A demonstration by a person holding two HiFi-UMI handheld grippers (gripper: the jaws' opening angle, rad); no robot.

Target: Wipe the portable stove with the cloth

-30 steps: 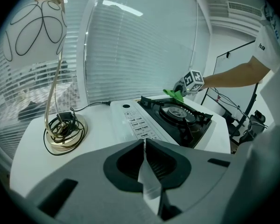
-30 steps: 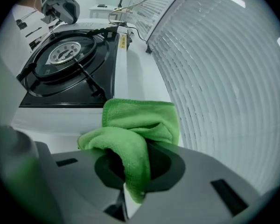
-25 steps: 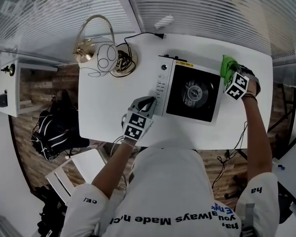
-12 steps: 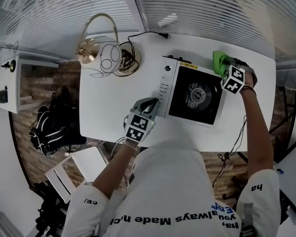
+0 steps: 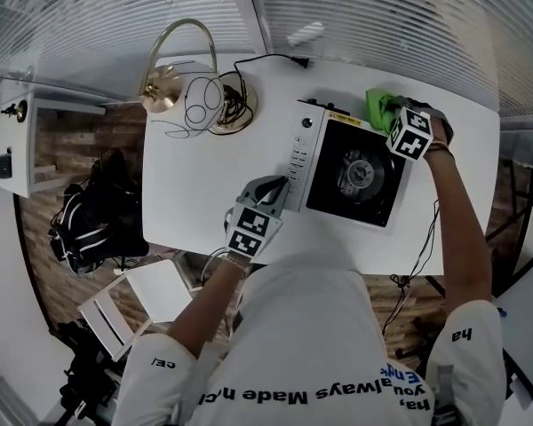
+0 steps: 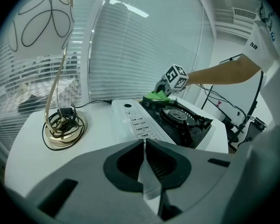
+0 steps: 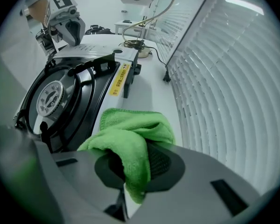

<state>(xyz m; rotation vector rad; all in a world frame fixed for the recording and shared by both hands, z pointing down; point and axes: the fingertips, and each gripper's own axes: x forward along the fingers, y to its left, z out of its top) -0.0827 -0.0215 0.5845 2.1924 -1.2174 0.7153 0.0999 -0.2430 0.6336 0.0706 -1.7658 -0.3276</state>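
The portable stove [image 5: 354, 173] is white with a black burner top and stands on the white table [image 5: 204, 193]. My right gripper [image 5: 396, 115] is shut on a green cloth [image 5: 379, 106] at the stove's far right corner. In the right gripper view the cloth [image 7: 130, 139] bunches between the jaws beside the stove's black rim [image 7: 91, 97]. My left gripper [image 5: 268, 189] is shut with nothing in it, at the stove's near left edge by the control panel [image 6: 135, 122]. The left gripper view shows the right gripper's marker cube [image 6: 175, 77] over the cloth [image 6: 156, 96].
A brass lamp [image 5: 164, 82] with a coiled cord [image 5: 226, 105] stands at the table's far left. A black plug and cable [image 5: 295, 62] lie along the far edge by the window blinds. The table's right edge is close to the stove.
My right gripper has carried the green cloth leftward along the stove's far edge. The left gripper has stayed in place.
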